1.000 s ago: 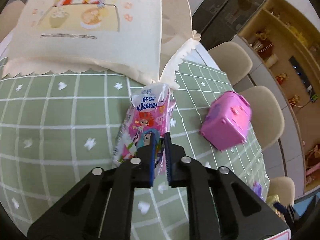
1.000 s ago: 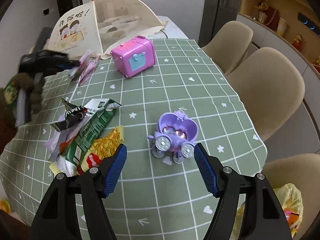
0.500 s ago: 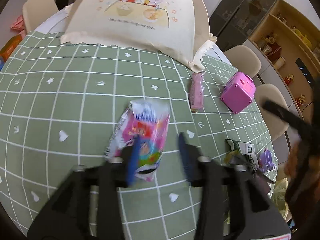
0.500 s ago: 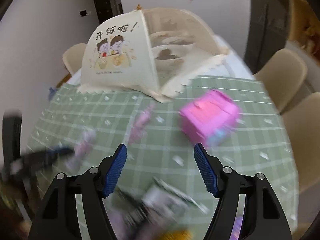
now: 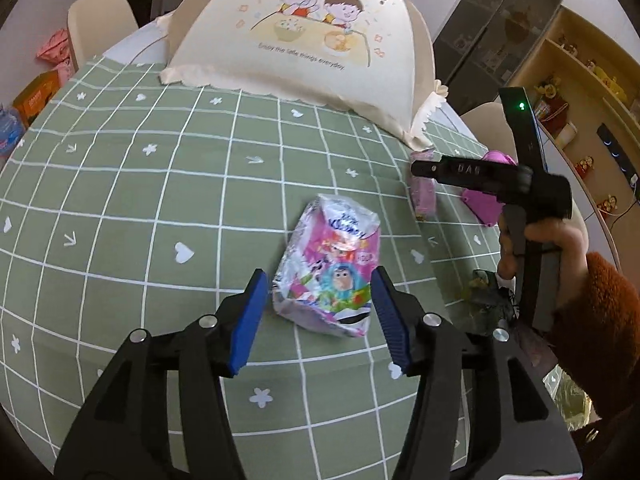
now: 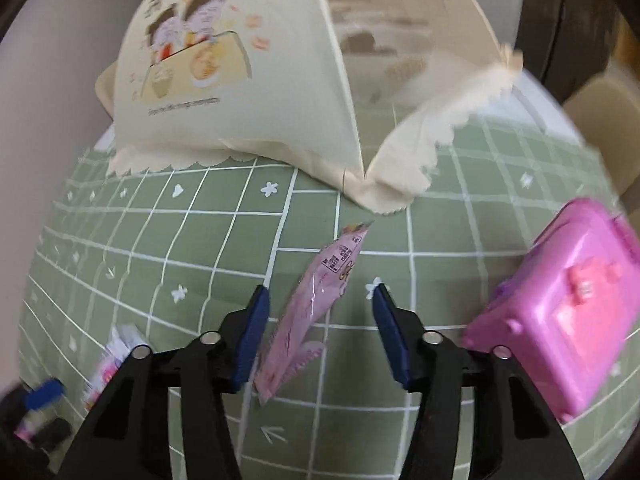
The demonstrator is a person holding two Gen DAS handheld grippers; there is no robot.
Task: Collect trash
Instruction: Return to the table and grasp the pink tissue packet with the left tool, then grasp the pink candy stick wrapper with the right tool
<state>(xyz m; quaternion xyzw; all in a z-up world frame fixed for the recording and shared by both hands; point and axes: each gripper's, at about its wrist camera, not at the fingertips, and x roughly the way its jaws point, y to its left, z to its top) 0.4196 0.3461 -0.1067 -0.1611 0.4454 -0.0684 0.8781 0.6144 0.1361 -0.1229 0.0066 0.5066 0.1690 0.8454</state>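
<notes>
A crumpled pink and white tissue pack wrapper lies on the green checked tablecloth. My left gripper is open and hovers over its near end, empty. A long pink snack wrapper lies on the cloth between the open jaws of my right gripper, which is empty; the wrapper also shows in the left wrist view. The right gripper's body shows in the left wrist view, held over that wrapper. Dark crumpled wrappers lie at the right.
A cream fabric food cover stands at the far side of the table, also in the right wrist view. A pink toy case sits close to the right of my right gripper. Beige chairs ring the table.
My left gripper let go of the tissue pack wrapper, opened and drew back; the wrapper now lies on the cloth. My right gripper swung left across the table to the pink snack wrapper.
</notes>
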